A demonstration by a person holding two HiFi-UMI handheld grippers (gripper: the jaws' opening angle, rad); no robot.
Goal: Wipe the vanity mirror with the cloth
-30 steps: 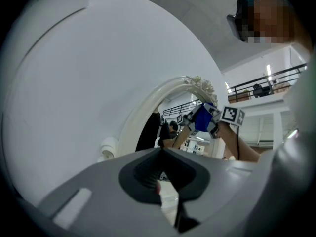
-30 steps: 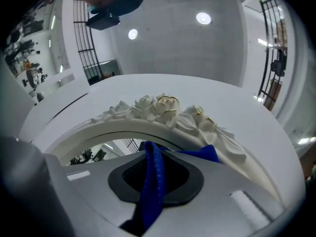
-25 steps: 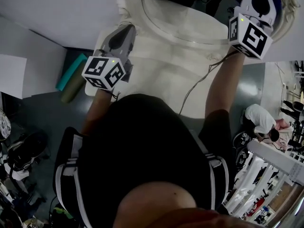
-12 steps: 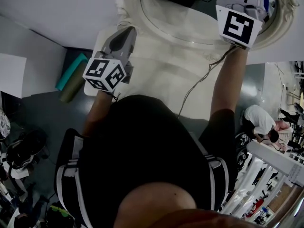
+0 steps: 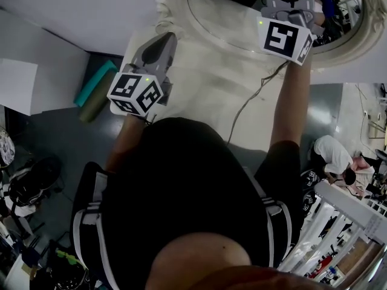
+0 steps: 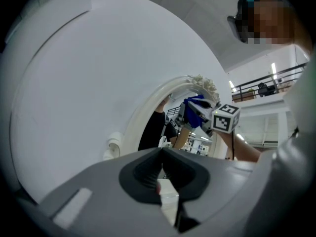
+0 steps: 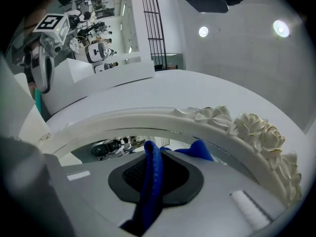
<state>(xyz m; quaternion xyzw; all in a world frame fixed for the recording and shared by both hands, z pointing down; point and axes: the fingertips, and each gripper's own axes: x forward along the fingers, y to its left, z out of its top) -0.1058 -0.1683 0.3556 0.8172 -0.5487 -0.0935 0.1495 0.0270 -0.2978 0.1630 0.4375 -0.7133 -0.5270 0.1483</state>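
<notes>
The right hand-held gripper point(image 7: 155, 156) is pinching a blue cloth point(image 7: 148, 196). In the right gripper view the cloth runs as a folded strip between the two dark pads, and a bunched end pokes out past the tips. That end sits right at the glass of the oval vanity mirror point(image 5: 233, 17), just inside the white frame with its moulded roses point(image 7: 256, 127); whether the cloth actually presses on the glass cannot be told. In the head view this gripper is raised over the upper right part of the mirror, with the marker cube facing the camera and blue fabric showing beside the body. The left hand-held gripper point(image 6: 162, 154) has its jaws pressed together with nothing between them. It is held low at the mirror's left side, over the pale worktop point(image 5: 205, 92) and well apart from the cloth. A thin cable point(image 5: 251, 98) trails from the right arm across the worktop.
</notes>
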